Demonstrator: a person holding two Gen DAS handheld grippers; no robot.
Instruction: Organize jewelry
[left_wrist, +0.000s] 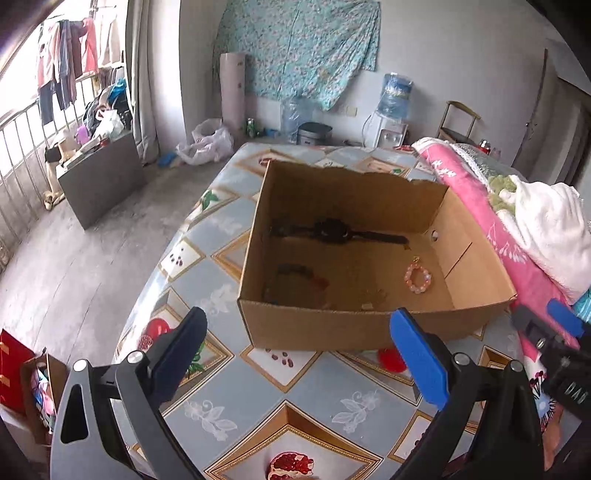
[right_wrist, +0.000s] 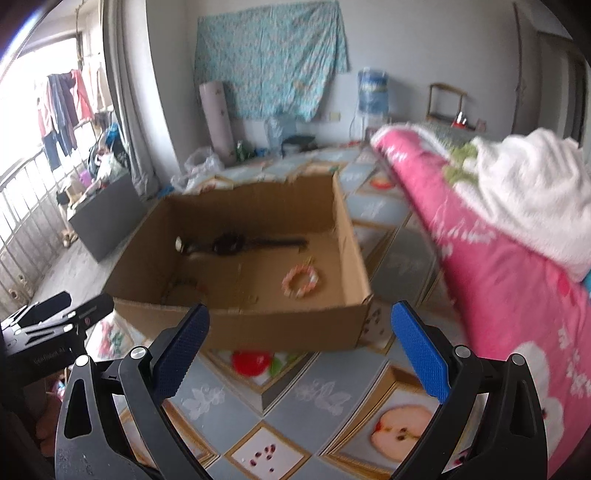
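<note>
Nearest the cameras, both grippers are hanging over the bed's patterned cover (left_wrist: 258, 402), which is printed with fruit and flower tiles. The left gripper (left_wrist: 299, 354) is holding its blue-padded fingers (left_wrist: 417, 358) spread wide with nothing between them, above the near part of the cover. The right gripper (right_wrist: 301, 350) is likewise standing released, its fingers (right_wrist: 419, 354) wide apart and empty; it is showing at the right edge of the left wrist view, just beside the left one.

Just beyond the fingertips, an open cardboard box (left_wrist: 314, 325) is sitting on the cover, its near wall facing both grippers and its far wall torn along the top edge. Inside, the jewelry is lying on the box floor. A pink beaded bracelet (left_wrist: 417, 277) is resting toward the right wall, closed into a ring. A dark bracelet (left_wrist: 291, 273) with some reddish beads is curving near the front left corner, partly hidden by the near wall. Between the two, near the front wall, something small and thin is lying on the floor, too faint to make out. A black wristwatch (left_wrist: 332, 230) is stretching flat along the foot of the far wall, strap ends pointing left and right.

To the right of the box, a pink flowered quilt (left_wrist: 491, 236) is lying bunched along the bed's right edge, with a white fleecy blanket (left_wrist: 550, 229) heaped on it.

Farther off, a water dispenser (left_wrist: 391, 110) is standing against the back wall, and a teal patterned cloth (left_wrist: 295, 48) is hanging above.
</note>
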